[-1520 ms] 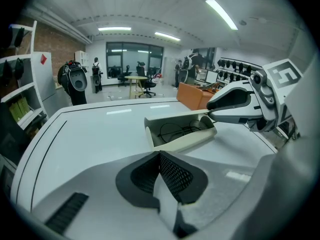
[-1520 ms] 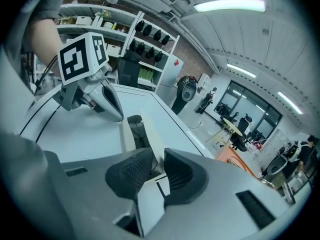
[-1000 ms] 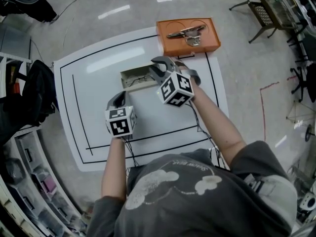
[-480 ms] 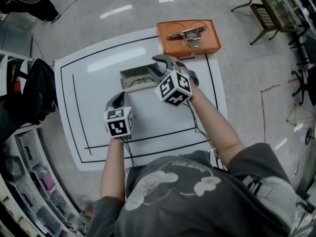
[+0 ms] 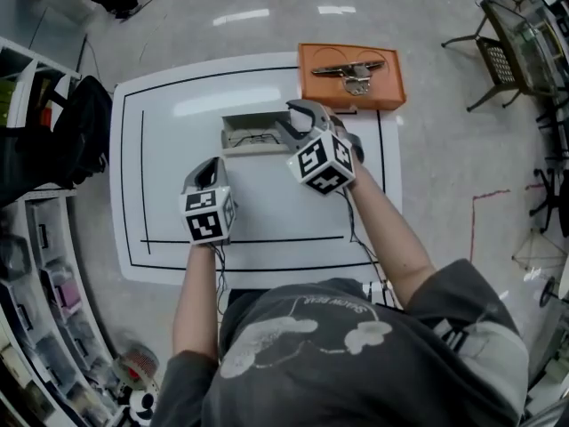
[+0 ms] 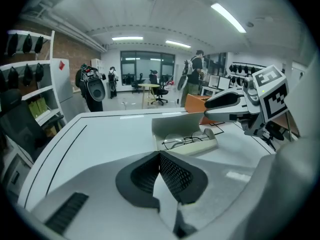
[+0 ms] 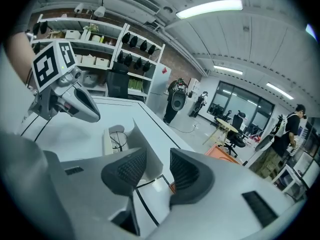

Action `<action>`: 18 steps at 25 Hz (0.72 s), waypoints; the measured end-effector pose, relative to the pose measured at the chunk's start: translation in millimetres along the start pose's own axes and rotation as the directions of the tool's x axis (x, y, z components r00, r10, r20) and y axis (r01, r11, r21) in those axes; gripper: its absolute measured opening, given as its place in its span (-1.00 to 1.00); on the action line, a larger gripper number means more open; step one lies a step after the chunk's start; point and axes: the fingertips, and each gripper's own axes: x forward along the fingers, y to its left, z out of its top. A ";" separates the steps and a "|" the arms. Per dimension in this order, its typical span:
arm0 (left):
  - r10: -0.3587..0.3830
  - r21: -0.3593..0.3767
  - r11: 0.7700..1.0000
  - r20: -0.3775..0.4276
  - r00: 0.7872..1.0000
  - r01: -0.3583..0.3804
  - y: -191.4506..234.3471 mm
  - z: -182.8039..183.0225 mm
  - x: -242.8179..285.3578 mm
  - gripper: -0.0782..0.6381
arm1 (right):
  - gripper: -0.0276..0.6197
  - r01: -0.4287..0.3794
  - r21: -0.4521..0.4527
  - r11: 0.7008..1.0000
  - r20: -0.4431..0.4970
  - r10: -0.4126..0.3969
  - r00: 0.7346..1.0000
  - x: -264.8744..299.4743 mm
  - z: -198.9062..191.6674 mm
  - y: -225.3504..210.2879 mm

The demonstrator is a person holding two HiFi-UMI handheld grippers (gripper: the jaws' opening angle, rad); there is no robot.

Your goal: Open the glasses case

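The case (image 5: 253, 133) lies open near the far middle of the tabletop (image 5: 169, 149). Its lid (image 7: 145, 144) stands upright on the far side and the glasses (image 6: 182, 140) rest in the base. I judge the opening itself done.

My right claw (image 5: 289, 121) sits at the case's right end, where the lid's free edge is easiest to take. Its jaws have just been opening and now stand apart. The lid edge shows in the gap just past the tips, but neither pad presses on it, so I read this as letting go now that the lid stays up unaided.

My left claw (image 5: 206, 167) hangs over bare tabletop on the near side, apart from the case, with jaws together and nothing between them. It looks parked, since the base needs no steadying.

The orange tray (image 5: 391, 92) sits at the far right corner, clear of the case and out of my way.

The risk is clipping the lid while backing off.
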 end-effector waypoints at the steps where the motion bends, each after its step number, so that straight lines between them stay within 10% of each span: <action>1: 0.008 -0.007 1.000 0.009 1.000 -0.008 -1.0 1.3 -3.9 -0.78 | -0.47 -0.001 0.003 1.000 0.009 0.001 1.000 -2.8 0.9 -0.8; 18: 0.058 -0.148 0.989 0.187 0.981 -0.030 9.5 -17.0 -96.2 -0.78 | -0.91 0.026 0.034 0.999 0.135 -0.030 0.990 -40.0 56.4 54.4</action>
